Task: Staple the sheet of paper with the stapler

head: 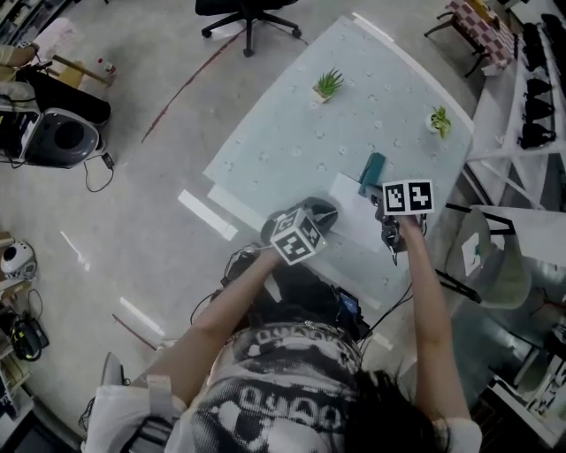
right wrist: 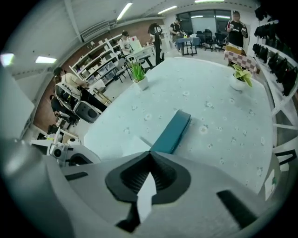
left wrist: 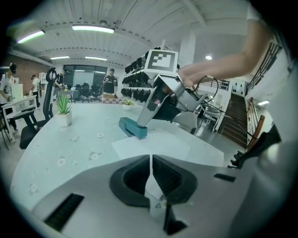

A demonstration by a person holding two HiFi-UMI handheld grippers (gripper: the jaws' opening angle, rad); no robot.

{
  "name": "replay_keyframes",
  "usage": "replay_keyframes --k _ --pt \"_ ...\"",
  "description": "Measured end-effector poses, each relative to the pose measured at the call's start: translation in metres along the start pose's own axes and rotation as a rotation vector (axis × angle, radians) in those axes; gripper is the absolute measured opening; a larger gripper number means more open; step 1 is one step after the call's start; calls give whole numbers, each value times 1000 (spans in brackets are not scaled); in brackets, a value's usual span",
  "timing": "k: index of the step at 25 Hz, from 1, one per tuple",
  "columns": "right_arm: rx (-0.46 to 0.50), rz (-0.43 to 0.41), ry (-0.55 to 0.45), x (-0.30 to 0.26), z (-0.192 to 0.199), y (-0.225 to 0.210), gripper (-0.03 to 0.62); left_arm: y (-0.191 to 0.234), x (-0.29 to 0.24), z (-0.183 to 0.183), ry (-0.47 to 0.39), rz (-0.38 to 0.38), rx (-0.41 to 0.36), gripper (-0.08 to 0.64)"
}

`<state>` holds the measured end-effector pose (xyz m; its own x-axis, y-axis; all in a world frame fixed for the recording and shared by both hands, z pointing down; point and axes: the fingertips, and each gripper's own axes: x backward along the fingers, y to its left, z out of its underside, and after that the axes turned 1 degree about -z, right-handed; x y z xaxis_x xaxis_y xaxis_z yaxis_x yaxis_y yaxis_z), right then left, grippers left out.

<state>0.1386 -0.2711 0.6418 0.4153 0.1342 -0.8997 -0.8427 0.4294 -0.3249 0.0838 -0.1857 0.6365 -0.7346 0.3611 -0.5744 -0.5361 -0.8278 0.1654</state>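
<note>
A teal stapler (head: 371, 171) lies on the table with a corner of a white sheet of paper (head: 355, 215) tucked under its near end. My right gripper (head: 376, 188) points steeply down, shut and holding nothing. Seen from the left gripper view, its tips (left wrist: 142, 122) rest on top of the stapler (left wrist: 132, 128). In the right gripper view the stapler (right wrist: 172, 132) runs away from the shut jaws. My left gripper (head: 333, 211) is shut low over the near left edge of the sheet (left wrist: 153, 145). I cannot tell whether it pinches the paper.
The pale blue flowered tablecloth (head: 292, 142) carries two small potted plants (head: 328, 85) (head: 439, 121) farther back. The table's near edge runs just behind my left gripper. An office chair (head: 252, 13) stands beyond the table, and people stand in the background.
</note>
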Motion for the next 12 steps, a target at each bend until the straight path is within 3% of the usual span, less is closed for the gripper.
replay_keyframes --k 8,12 --pt "4 14 104 -5 0 0 0 7 -10 5 -7 -3 37 15" --pt "-60 -36 104 -5 -1 0 0 12 -13 1 -14 -4 47 15"
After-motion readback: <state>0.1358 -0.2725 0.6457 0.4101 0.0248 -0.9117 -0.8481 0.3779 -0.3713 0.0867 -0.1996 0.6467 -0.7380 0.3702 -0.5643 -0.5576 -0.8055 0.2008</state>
